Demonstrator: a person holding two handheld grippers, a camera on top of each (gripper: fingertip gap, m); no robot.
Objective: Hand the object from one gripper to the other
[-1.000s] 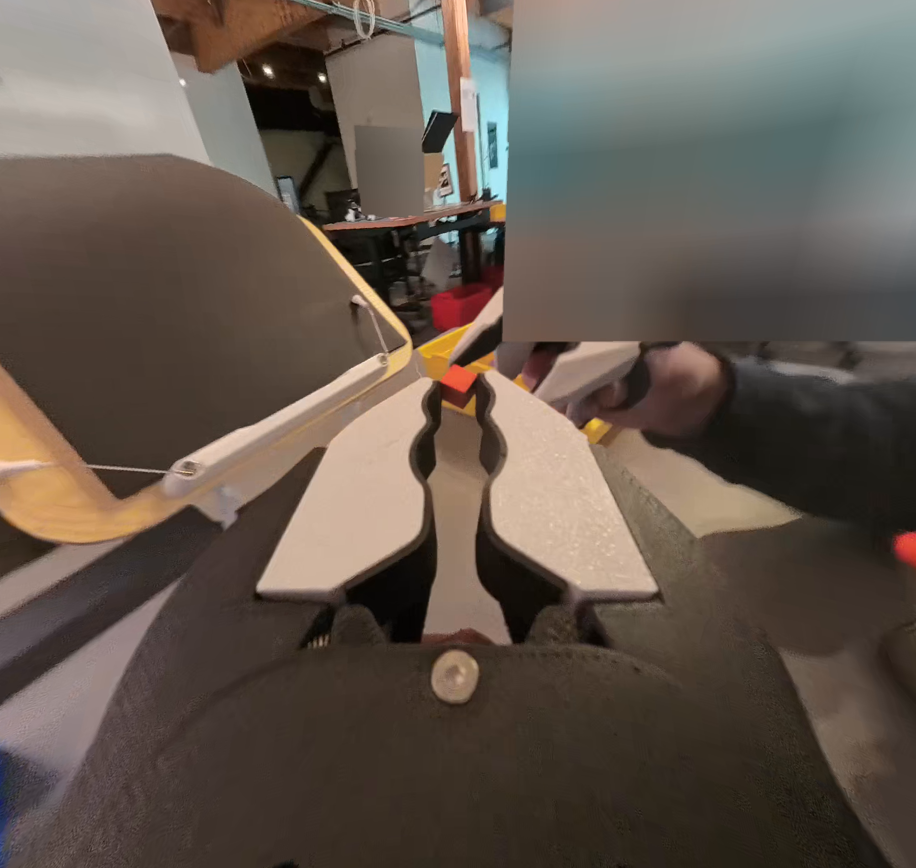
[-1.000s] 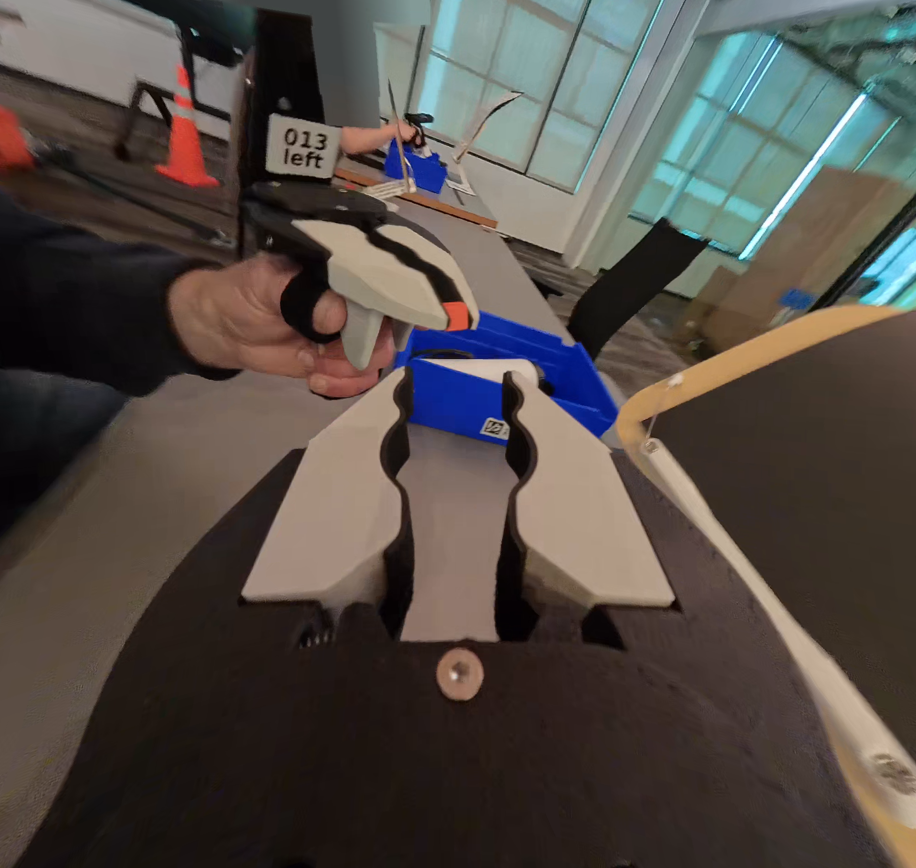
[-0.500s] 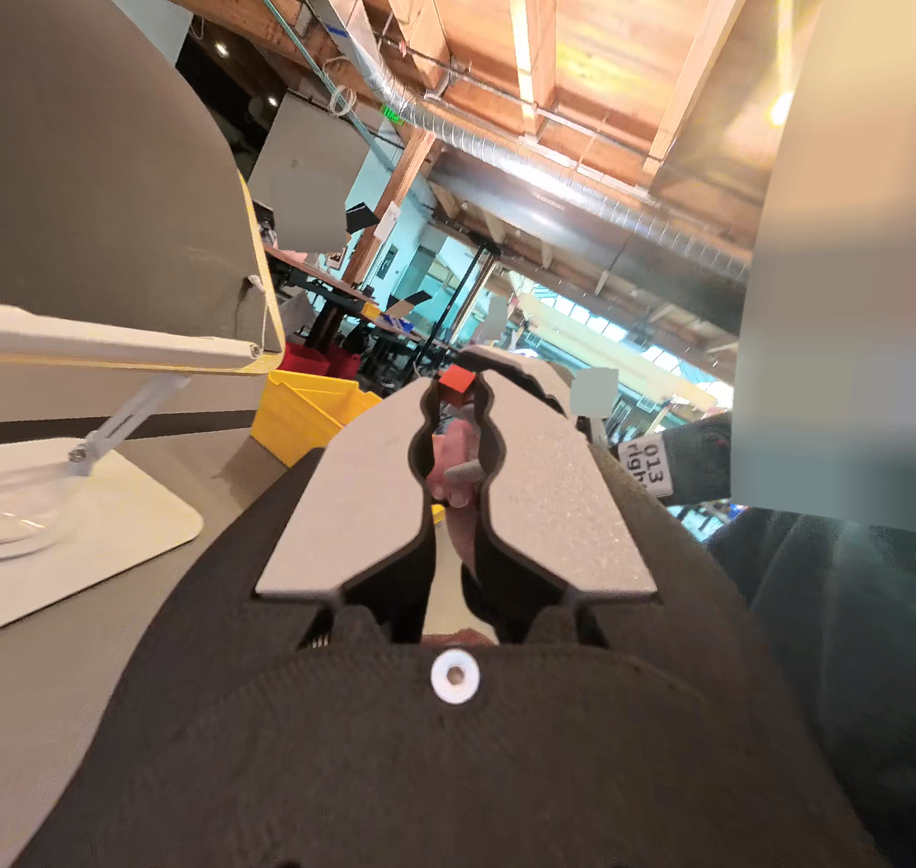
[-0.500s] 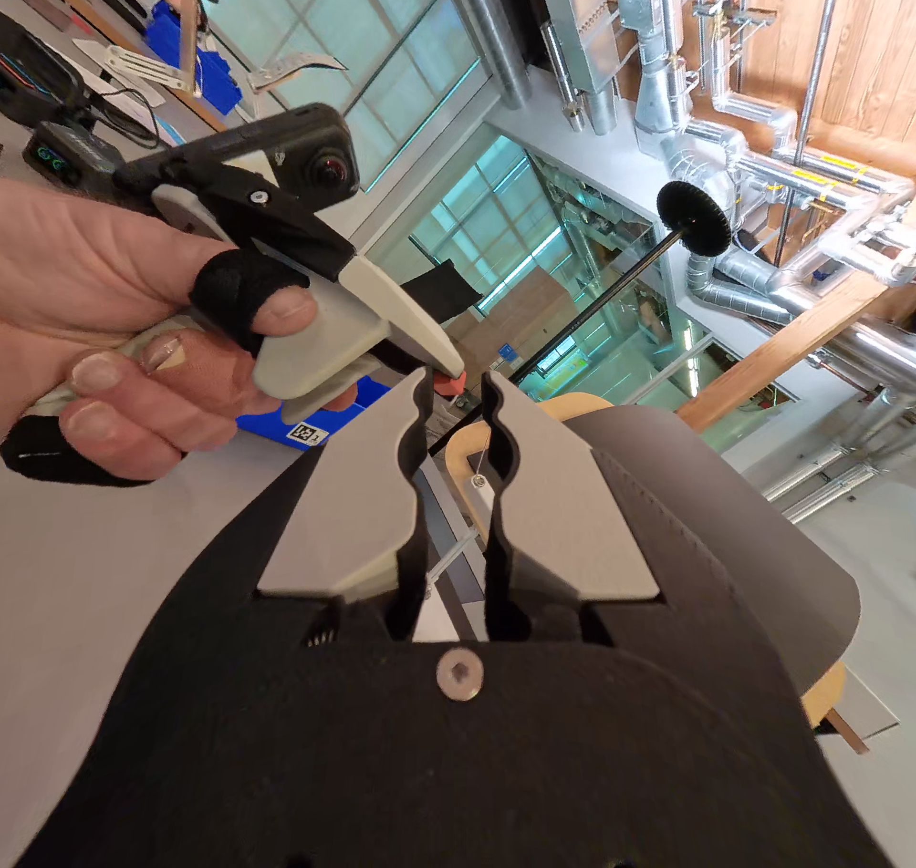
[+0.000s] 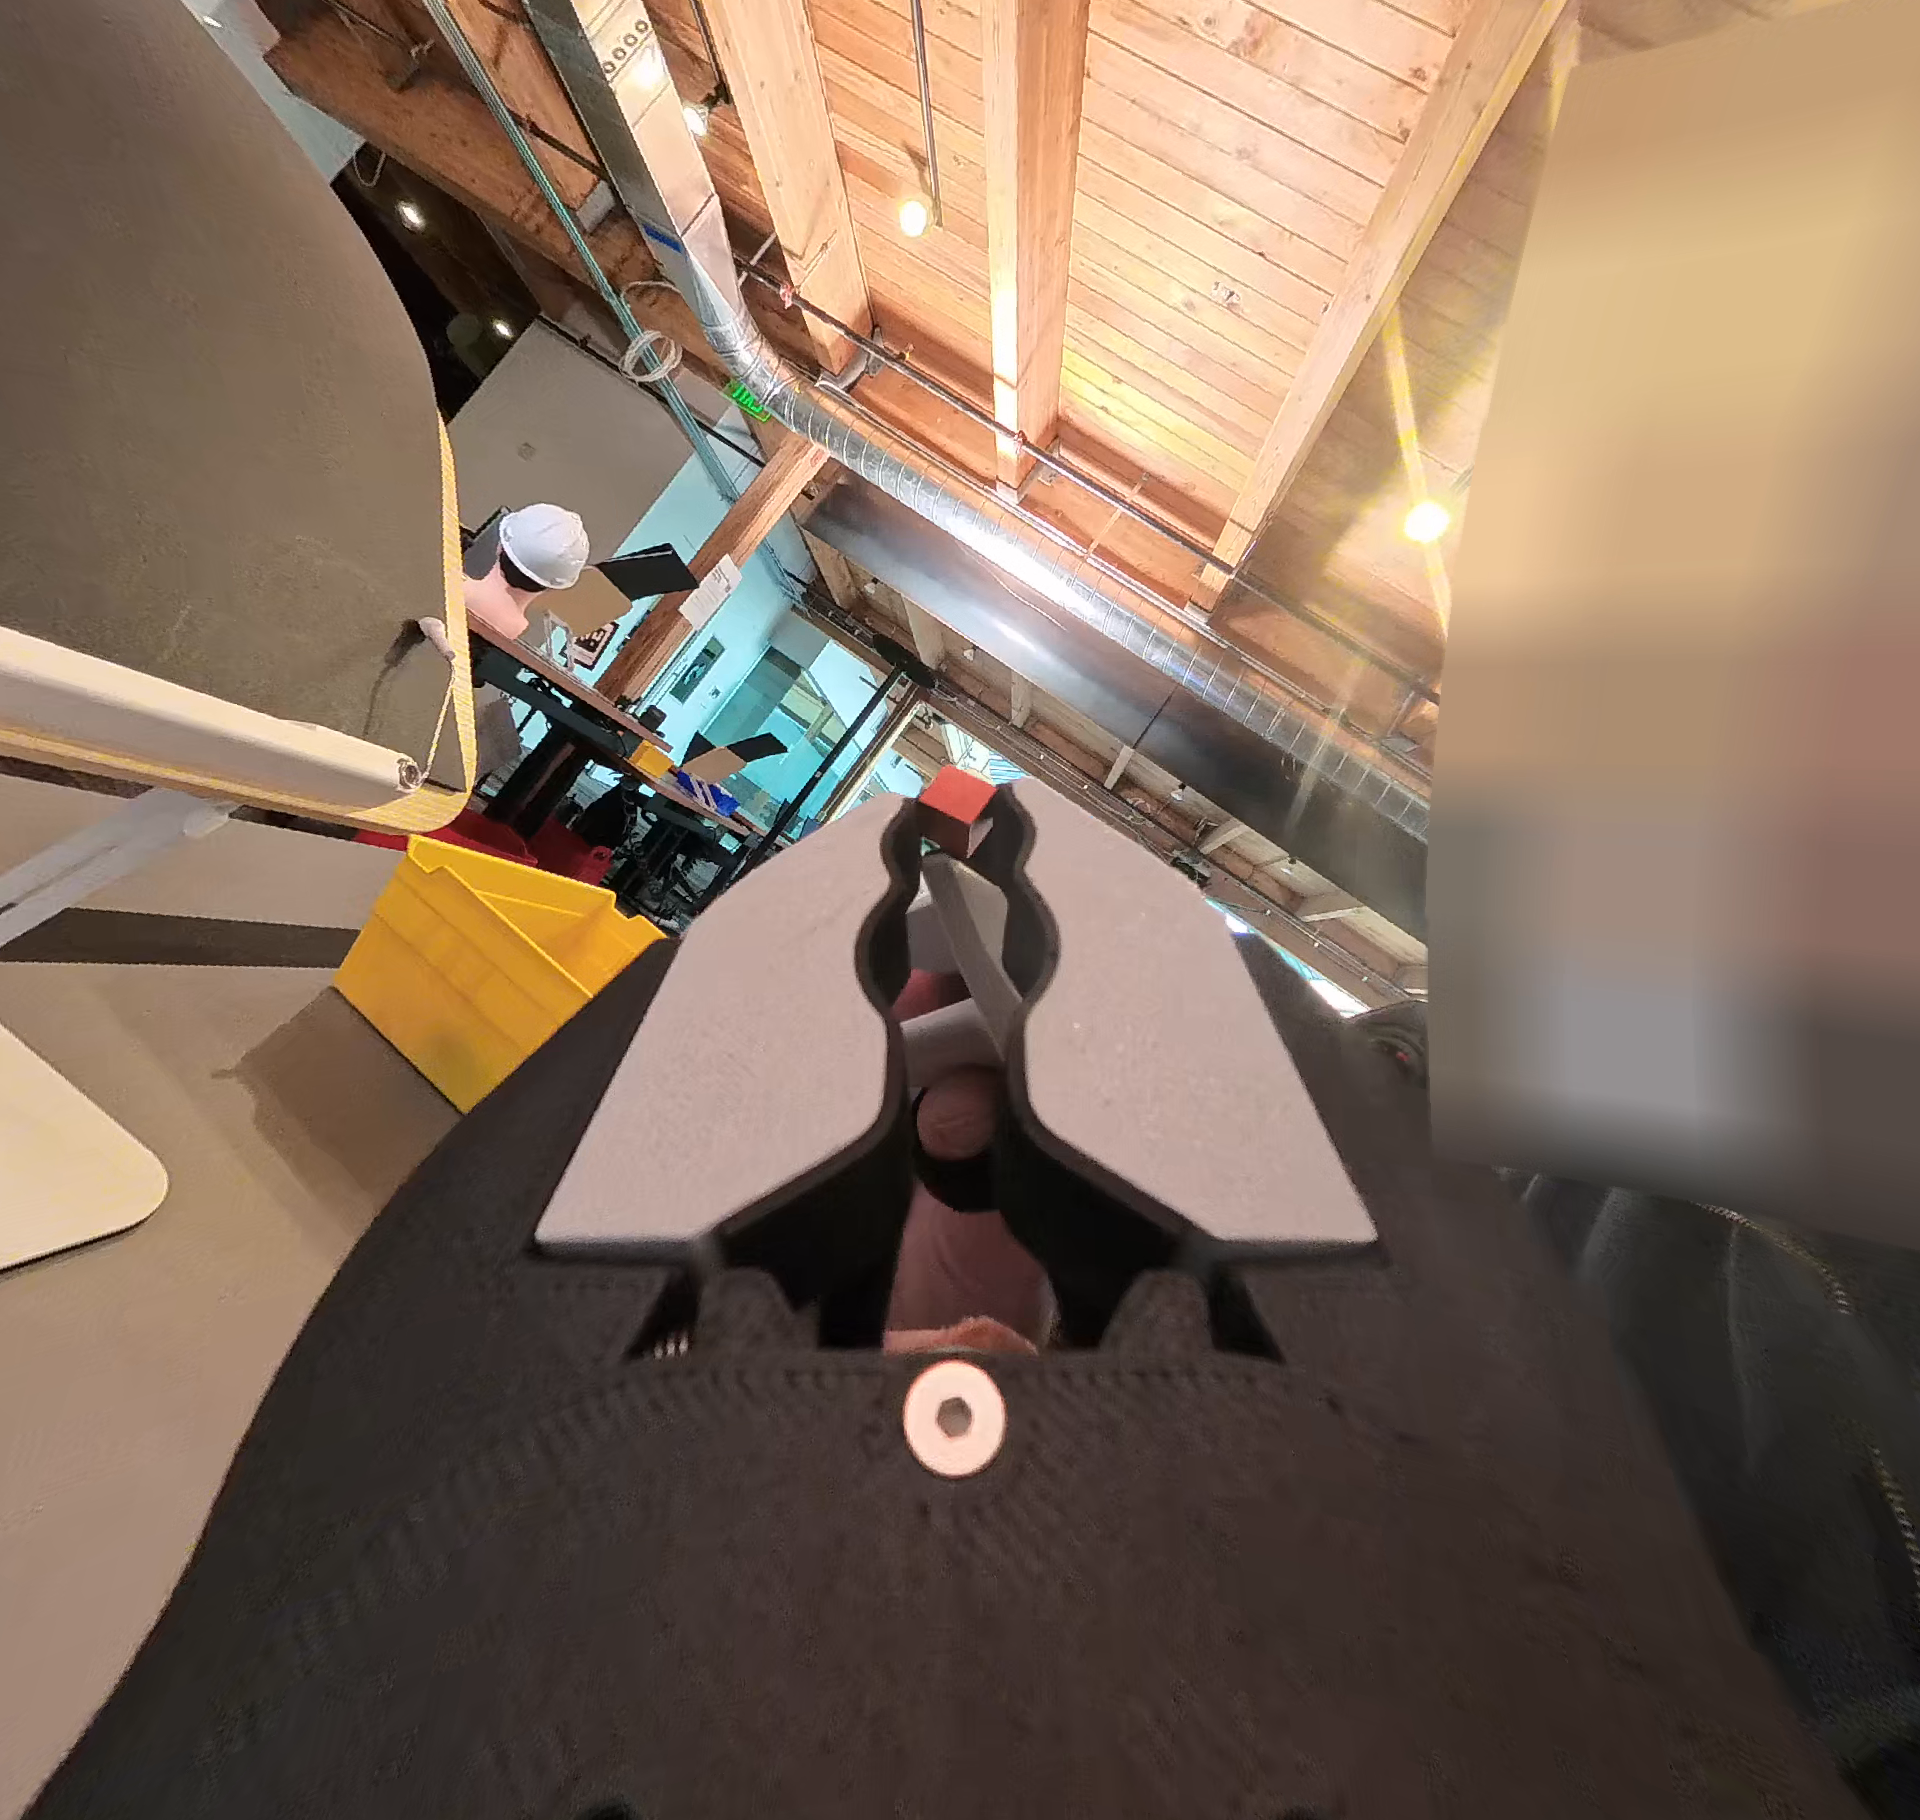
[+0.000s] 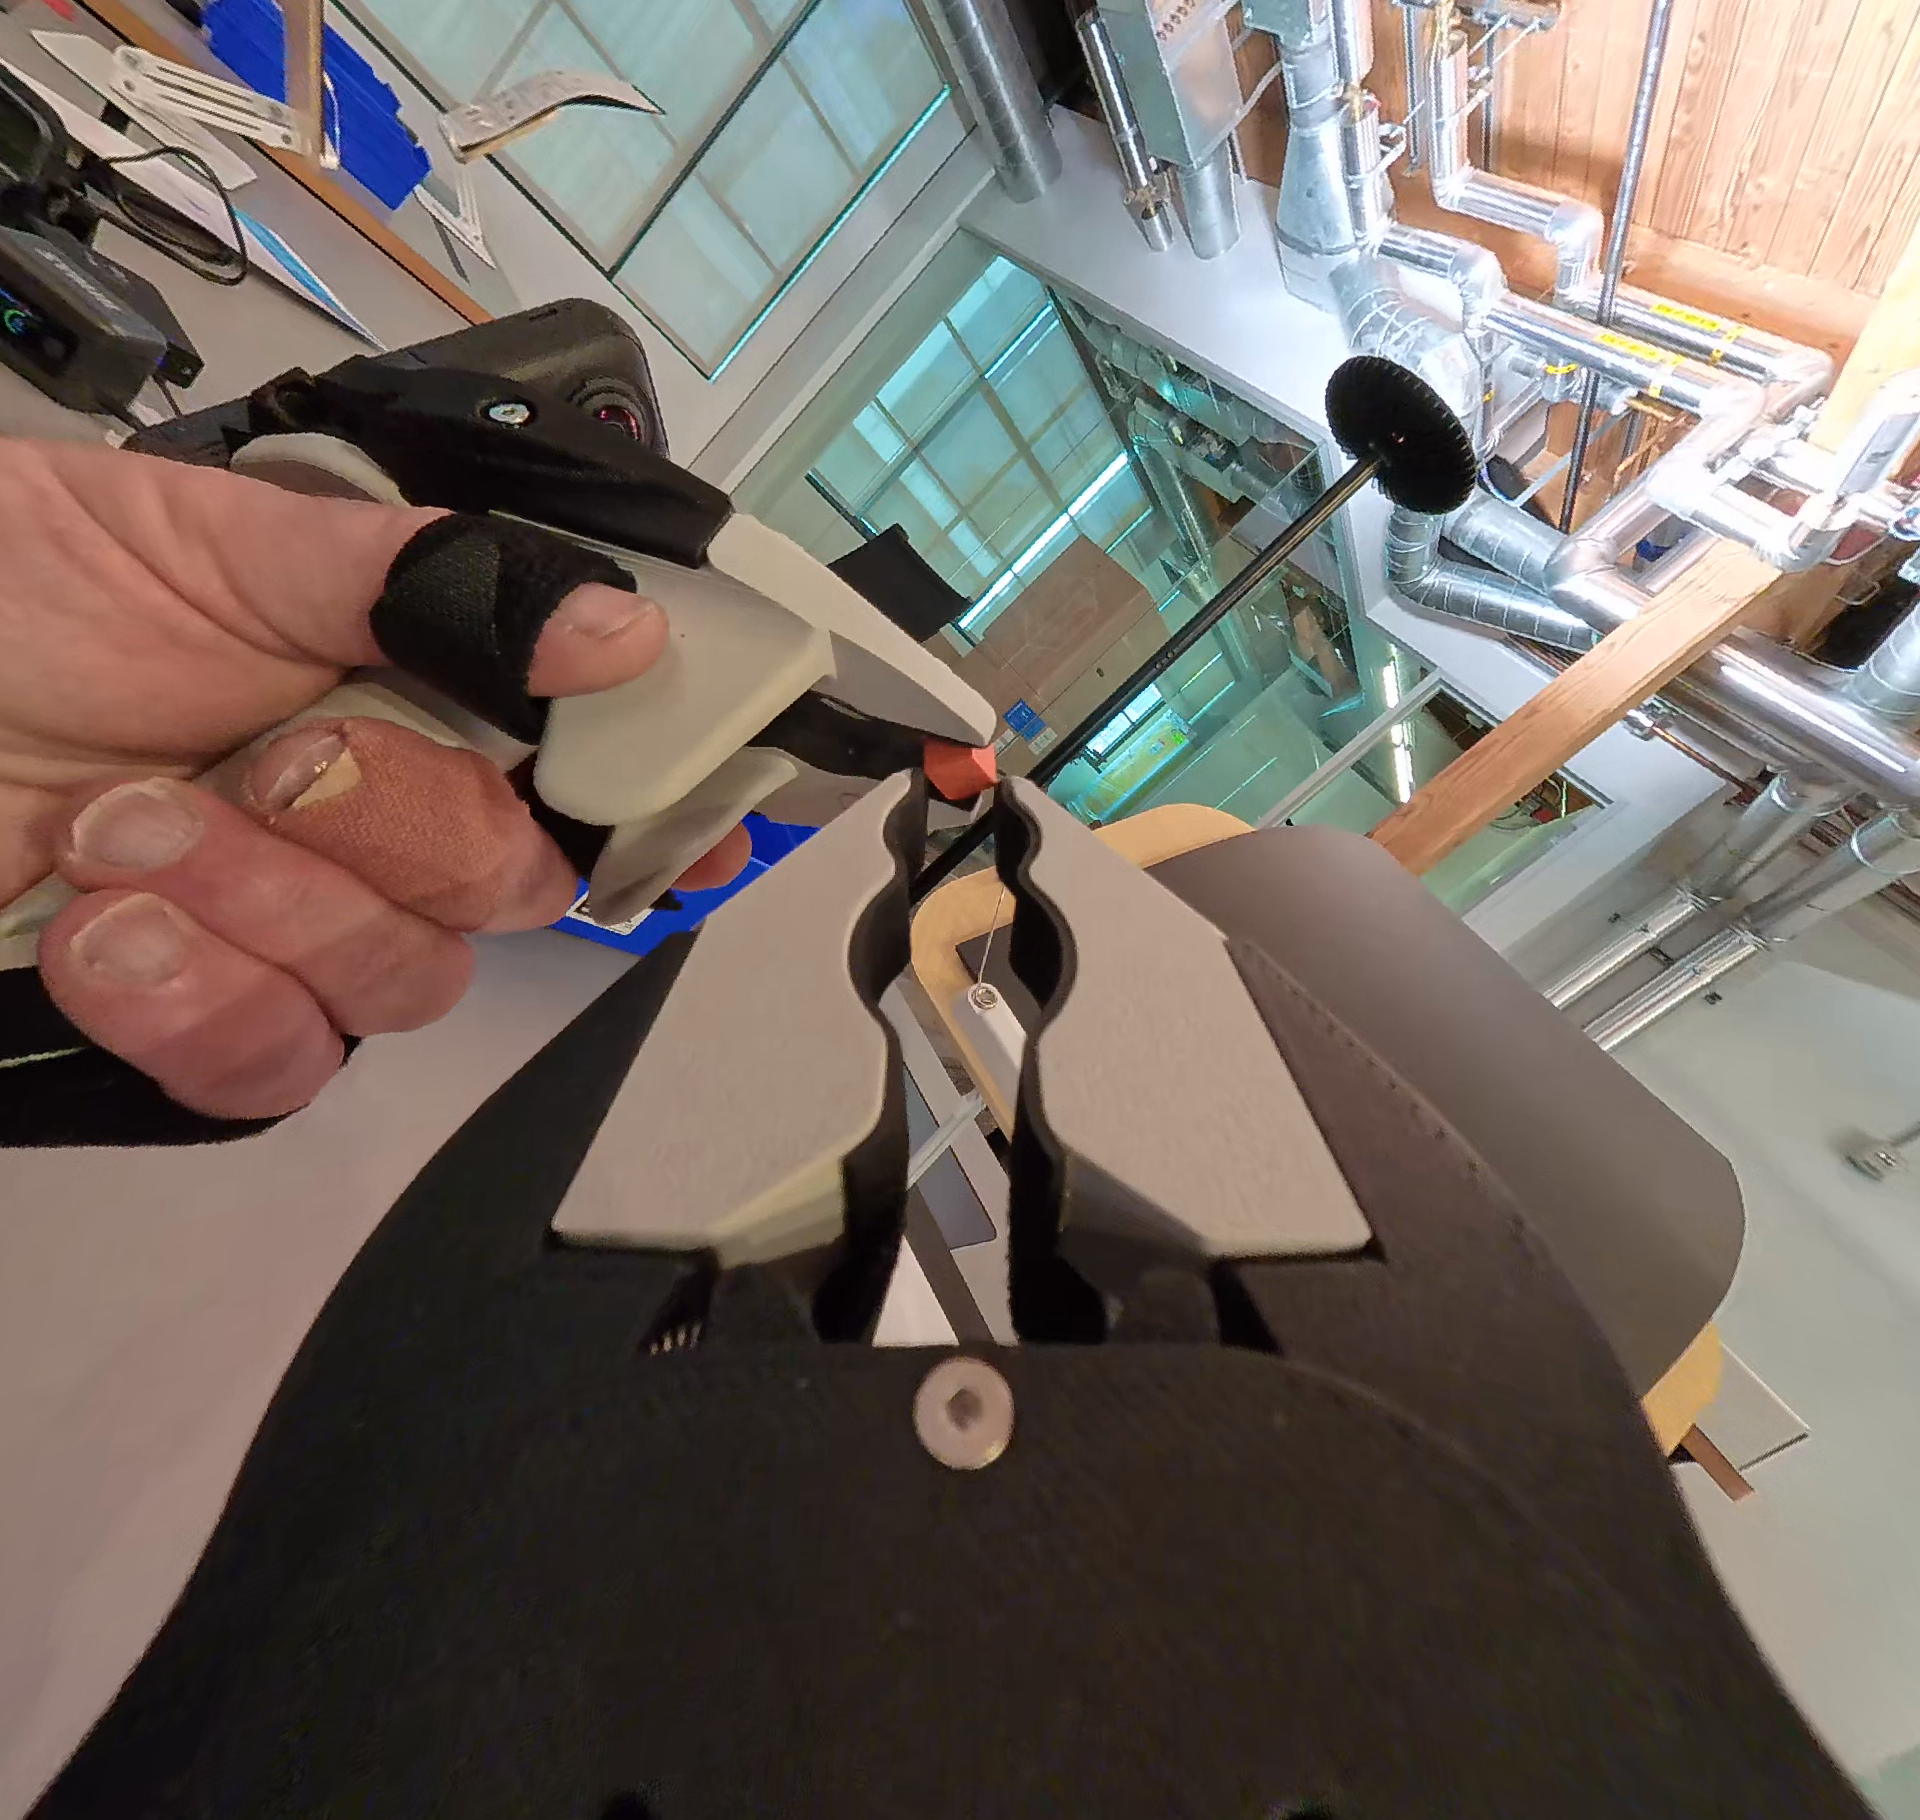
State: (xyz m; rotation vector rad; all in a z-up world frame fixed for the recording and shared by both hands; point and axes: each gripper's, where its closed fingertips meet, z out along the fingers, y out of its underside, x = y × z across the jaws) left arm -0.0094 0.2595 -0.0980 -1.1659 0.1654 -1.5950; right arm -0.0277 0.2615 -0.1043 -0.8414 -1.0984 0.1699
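Left tongs (image 5: pixel 956 820) clenched on a small red cube (image 5: pixel 958 823), pinched at the very fingertips. In the right wrist view the same cube (image 6: pixel 958 769) sits at the mouth of the right tongs (image 6: pixel 956 799), whose tips stand parted on either side, just below it; contact not discernible. Cube is compact, no evident long axis; one corner points toward the right tongs. A hand (image 6: pixel 239 752) grips the left tongs' handle. Yellow bin (image 5: pixel 478 949) on the grey tabletop (image 5: pixel 135 1407), left of the left tongs.
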